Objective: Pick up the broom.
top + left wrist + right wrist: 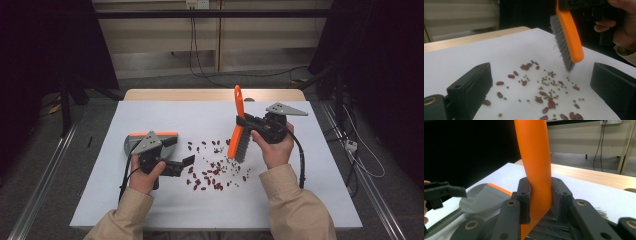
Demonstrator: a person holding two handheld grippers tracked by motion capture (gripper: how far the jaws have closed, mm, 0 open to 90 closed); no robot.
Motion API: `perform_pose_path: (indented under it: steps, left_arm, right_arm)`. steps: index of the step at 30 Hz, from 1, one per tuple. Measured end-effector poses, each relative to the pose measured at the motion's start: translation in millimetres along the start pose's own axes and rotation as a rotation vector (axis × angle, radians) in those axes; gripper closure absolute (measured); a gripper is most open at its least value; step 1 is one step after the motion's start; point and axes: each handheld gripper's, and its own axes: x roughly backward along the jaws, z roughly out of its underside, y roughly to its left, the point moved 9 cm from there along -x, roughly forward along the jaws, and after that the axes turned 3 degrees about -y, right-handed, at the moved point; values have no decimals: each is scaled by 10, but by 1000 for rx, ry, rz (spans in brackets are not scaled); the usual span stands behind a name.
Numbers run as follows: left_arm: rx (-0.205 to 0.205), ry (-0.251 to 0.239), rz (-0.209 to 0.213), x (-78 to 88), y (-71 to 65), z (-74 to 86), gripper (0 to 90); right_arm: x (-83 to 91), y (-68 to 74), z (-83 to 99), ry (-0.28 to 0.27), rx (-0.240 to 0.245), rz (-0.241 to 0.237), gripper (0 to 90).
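Beans (212, 170) lay scattered mid-table, unswept; right tool (250, 122) clamped the brush (236, 131), left tool (180, 165) gaped, dustpan (131, 142) seemingly ungrasped.

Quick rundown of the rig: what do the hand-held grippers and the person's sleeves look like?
Both are black. The left hand-held gripper and right hand-held gripper each carry a grey three-cornered plate on top and trail a black cable. Jaws are blocky, with brass-coloured pivot pins. Sleeves are beige, with cuffs.

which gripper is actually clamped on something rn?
The right gripper: its jaws pinch the orange brush handle, bristles down over the beans. The left gripper points at the beans with jaws apart, nothing between them.
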Motion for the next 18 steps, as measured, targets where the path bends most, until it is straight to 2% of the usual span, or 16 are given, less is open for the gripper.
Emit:
perform_pose_path:
  steps: [3, 8, 12, 14, 16, 18]
  left_arm:
    - [9, 2, 29, -75, -58, 0, 45]
    - [28, 6, 15, -185, -60, 14, 47]
    - [14, 15, 22, -266, -99, 18, 56]
    - [7, 27, 28, -304, -116, 26, 90]
    - [10, 34, 37, -345, -136, 35, 179]
    - [8, 44, 47, -380, -159, 49, 211]
  right_arm:
    - [-49, 56, 0, 1, 0, -11, 714]
    - [-143, 140, 41, 16, 5, -22, 714]
    - [-208, 187, 67, 18, 3, -31, 714]
    - [-245, 218, 83, 21, 6, -39, 714]
    - [-293, 271, 94, 23, 11, -47, 714]
    - [-304, 283, 96, 24, 11, -49, 714]
